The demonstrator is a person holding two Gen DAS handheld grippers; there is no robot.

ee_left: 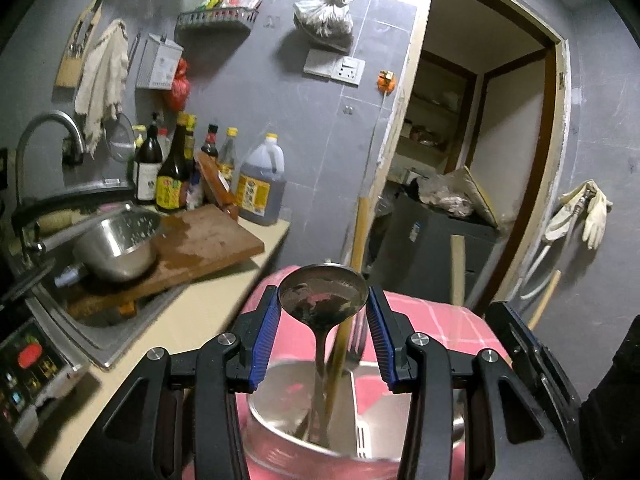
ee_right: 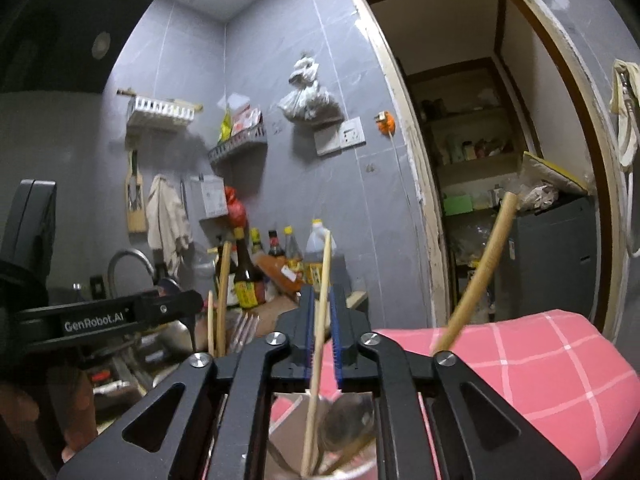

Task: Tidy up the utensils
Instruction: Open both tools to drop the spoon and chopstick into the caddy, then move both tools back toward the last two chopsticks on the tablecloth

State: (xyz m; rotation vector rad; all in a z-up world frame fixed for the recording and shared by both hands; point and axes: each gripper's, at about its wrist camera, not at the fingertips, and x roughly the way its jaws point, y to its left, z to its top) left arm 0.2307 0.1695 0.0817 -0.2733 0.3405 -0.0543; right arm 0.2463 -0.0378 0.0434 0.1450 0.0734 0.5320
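right claw (ee_right: 322,332) is seen nearly closed, its blue-padded jaws standing narrow around a thin pale wooden chopstick (ee_right: 319,320); whether the pads press on the stick or have just let go cannot be told from the right wrist view, though a sliver of gap seems to show on each side. the chopstick's long axis runs almost upright, leaning slightly, passing up between the jaws from below, with its lower end already down inside a round stainless steel utensil holder (ee_right: 360,470) that is placed directly beneath the claw. a dark metal ladle (ee_right: 348,420) and further sticks are seen in that same holder.

left claw (ee_left: 324,332) is held moderately wide, its jaws set on either side of the ladle (ee_left: 324,296) bowl without the pads touching it as far as can be seen. the ladle's handle drops straight down from between the jaws into the steel holder (ee_left: 264,404), beside a brown stick (ee_left: 340,360) and a fork (ee_left: 359,340). the holder rests on a pink checked cloth (ee_left: 452,320), just past the end of the beige counter (ee_left: 192,320).

the coming move is judged to turn on that upright axis: the right claw would have to be opened and drawn away so that the chopstick settles down the holder wall. tipping of the stick is the likely risk.
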